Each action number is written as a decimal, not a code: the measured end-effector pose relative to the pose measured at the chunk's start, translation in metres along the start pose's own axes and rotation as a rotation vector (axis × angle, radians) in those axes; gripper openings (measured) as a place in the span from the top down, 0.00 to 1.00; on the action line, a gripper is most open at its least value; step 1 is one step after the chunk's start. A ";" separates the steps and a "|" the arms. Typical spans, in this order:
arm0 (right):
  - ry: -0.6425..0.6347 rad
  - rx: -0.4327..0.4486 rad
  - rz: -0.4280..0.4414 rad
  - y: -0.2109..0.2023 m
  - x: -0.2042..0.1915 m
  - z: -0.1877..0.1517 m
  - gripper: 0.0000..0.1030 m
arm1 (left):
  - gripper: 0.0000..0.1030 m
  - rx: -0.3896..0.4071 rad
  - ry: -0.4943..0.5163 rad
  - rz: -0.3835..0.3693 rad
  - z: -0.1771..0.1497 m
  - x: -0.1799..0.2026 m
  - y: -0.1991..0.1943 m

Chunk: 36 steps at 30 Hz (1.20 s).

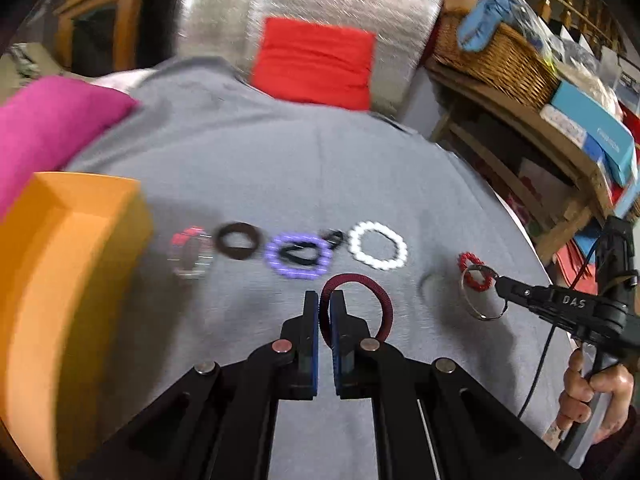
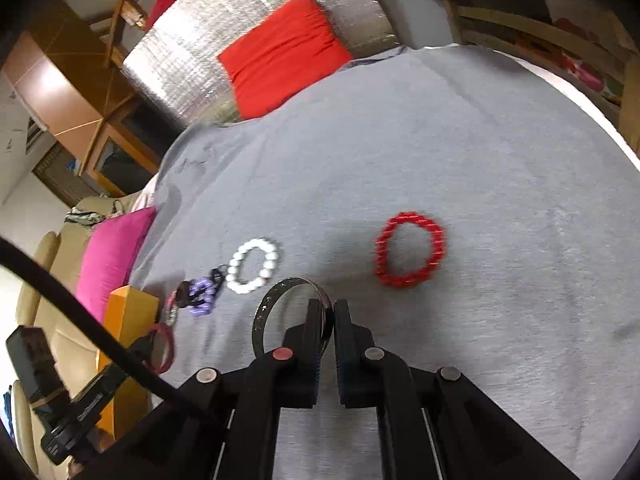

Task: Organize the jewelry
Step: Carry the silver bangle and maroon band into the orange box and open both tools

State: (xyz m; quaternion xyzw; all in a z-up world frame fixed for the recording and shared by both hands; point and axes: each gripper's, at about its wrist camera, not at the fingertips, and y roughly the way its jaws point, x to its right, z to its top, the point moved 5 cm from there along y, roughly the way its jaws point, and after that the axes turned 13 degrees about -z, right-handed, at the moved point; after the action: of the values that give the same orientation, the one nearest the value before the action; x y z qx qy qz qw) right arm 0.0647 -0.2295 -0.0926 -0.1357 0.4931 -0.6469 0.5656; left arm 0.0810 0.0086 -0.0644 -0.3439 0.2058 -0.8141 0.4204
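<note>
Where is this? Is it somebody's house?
Probably yes, a lived-in room at home. A grey cloth covers the surface, with a red cushion and a pink cushion beside it, and a wicker basket sits on a crowded wooden shelf.

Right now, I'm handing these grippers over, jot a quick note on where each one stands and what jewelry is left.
Left gripper: shut on the dark red bangle, lifted off the grey cloth.
Right gripper: shut on the thin metal bangle.
On the cloth: white bead bracelet, purple bead bracelet, brown ring, red bead bracelet, a blurred piece beside the orange box.
Done: two pieces picked up. Left: place both, then the rest; the box looks the likely place.
</note>
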 end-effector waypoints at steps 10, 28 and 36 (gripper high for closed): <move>-0.188 0.039 0.108 -0.008 -0.127 -0.021 0.93 | 0.95 0.253 -0.106 0.201 0.029 -0.055 -0.131; -0.671 -0.089 0.047 0.058 -0.399 -0.065 0.93 | 0.95 0.137 -0.519 0.394 0.009 -0.260 -0.100; -0.714 -0.170 -0.086 0.107 -0.424 -0.079 0.91 | 0.92 0.096 -0.612 0.387 0.006 -0.284 -0.082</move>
State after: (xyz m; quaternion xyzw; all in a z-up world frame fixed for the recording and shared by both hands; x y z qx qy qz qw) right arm 0.2083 0.1890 -0.0529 -0.4200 0.3105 -0.5387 0.6611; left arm 0.1573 0.2893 -0.1192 -0.5061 0.0933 -0.5874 0.6246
